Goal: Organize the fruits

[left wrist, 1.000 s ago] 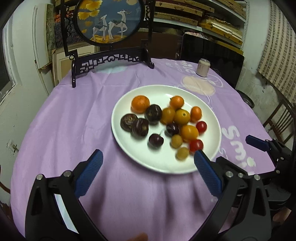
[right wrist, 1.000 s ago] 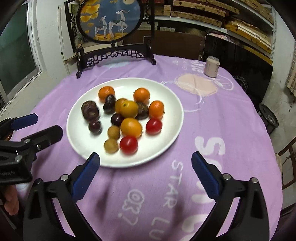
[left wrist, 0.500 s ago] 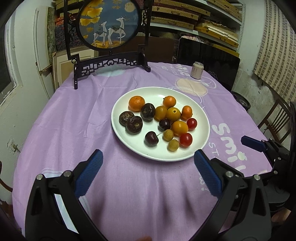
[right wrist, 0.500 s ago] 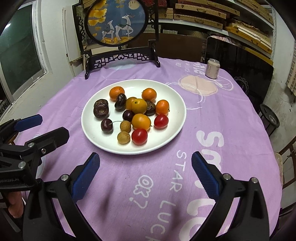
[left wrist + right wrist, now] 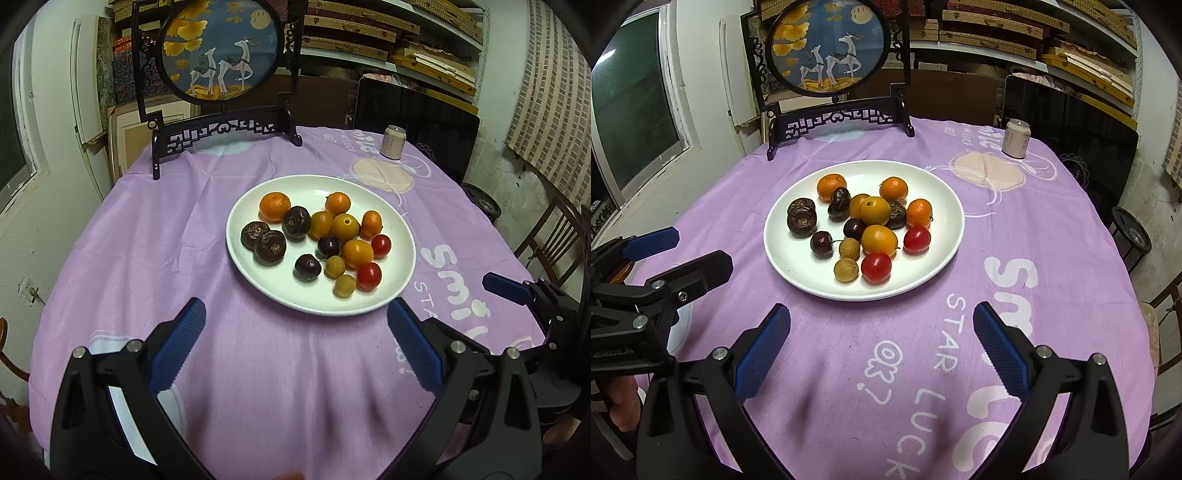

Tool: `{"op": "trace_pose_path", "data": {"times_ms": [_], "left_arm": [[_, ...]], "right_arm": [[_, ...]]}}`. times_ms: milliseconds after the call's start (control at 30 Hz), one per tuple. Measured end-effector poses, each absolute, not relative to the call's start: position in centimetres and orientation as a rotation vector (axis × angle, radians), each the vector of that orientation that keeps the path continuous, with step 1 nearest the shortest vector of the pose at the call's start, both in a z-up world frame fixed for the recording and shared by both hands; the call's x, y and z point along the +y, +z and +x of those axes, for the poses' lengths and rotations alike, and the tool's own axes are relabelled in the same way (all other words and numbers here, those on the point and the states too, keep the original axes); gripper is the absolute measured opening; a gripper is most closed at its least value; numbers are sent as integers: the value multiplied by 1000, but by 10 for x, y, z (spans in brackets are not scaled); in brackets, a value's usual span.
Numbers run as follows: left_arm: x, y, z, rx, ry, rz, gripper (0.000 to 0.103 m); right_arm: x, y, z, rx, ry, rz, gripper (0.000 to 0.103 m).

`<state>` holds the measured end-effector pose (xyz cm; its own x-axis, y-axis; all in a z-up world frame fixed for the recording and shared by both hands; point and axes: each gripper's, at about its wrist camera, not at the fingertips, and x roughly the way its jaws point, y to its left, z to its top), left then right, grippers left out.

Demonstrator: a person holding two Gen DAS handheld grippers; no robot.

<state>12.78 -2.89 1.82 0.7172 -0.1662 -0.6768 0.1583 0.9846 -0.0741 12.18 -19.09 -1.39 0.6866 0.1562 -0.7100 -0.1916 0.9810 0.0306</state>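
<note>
Where the purple tablecloth (image 5: 147, 258) is read from left to right, the stock runs thus: left gripper (image 5: 295, 336), jaws spread wide, nothing between the blue pads, hovering over bare cloth at the near edge; carved stand with round deer picture (image 5: 221, 48) at the far left; white plate (image 5: 258, 269) at centre, bearing all the fruit in sight. On the plate, left to right in the left wrist view: two wrinkled dark fruits (image 5: 264, 242) touching each other; a mandarin (image 5: 274, 206) behind them; a third dark wrinkled fruit (image 5: 296, 222); two cherries (image 5: 307, 267); yellow-orange round fruits (image 5: 344, 227) bunched mid-plate; two pale tan longan-like fruits (image 5: 340, 277); two red cherry tomatoes (image 5: 369, 275) toward the right rim. Far right: a drinks can (image 5: 393, 142), then the right gripper (image 5: 881, 332), likewise gaping and empty, just short of the plate's near rim. Governing relation: the plate lies straight ahead of both claws, slightly right of the left gripper's centre line and slightly left of the right's; the dark fruits sit nearer the left hand, the tomatoes nearer the right. Kinds are loosely grouped yet mingled mid-plate, which would suit either a heap awaiting sorting or a gathered plate.
</note>
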Motion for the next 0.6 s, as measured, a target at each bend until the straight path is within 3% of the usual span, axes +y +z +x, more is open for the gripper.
{"op": "trace_pose_path", "data": {"times_ms": [600], "left_arm": [[-27, 19, 126, 764, -178, -12, 101]], "right_arm": [[-190, -13, 120, 793, 202, -43, 100]]}}
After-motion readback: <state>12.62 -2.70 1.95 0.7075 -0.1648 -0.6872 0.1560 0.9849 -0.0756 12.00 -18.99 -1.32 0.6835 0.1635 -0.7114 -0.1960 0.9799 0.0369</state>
